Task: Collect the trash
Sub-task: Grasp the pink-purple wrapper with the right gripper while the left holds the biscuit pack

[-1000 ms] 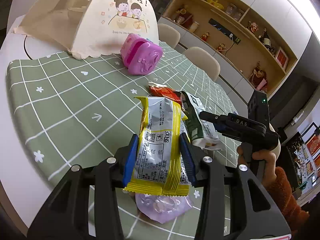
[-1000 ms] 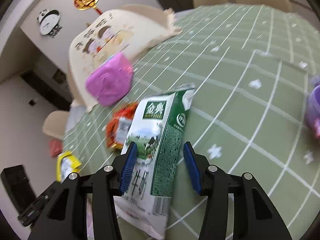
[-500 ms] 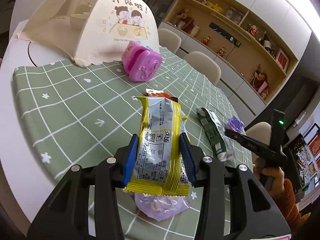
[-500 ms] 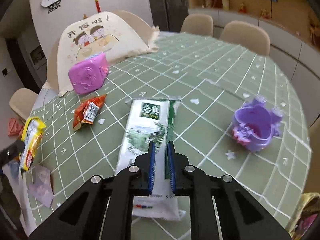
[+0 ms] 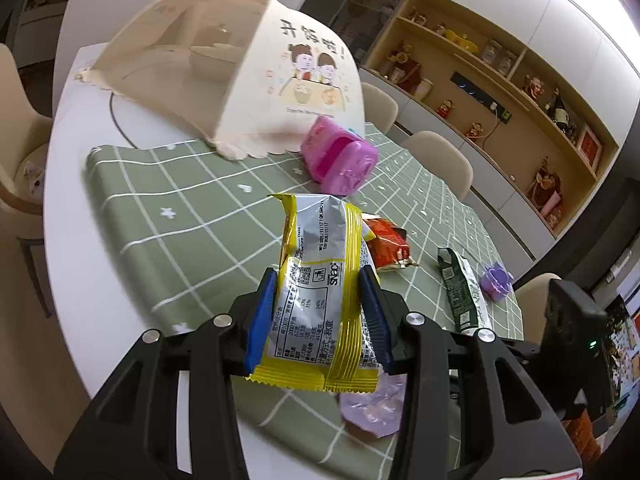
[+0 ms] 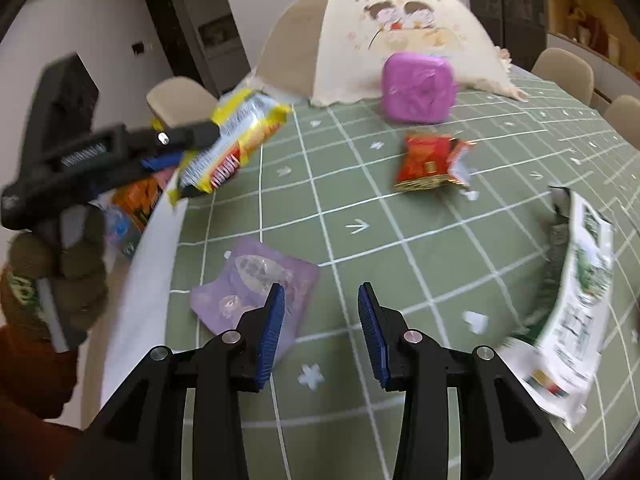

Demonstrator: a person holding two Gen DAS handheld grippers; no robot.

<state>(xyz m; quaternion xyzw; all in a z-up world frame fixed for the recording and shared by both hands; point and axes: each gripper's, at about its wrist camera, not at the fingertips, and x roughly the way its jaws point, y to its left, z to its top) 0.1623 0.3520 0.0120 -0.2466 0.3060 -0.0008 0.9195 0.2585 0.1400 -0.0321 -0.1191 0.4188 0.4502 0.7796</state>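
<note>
With the yellow wrapper pinched in the left claw, the opening, empty right claw should be centred over the purple packet near the desk edge.

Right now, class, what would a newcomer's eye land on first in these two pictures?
First, the yellow snack packet clamped upright in the left claw, filling the left wrist view. Next, the right claw, opening with nothing in it, above the green checked tablecloth beside a crumpled purple wrapper.
</note>
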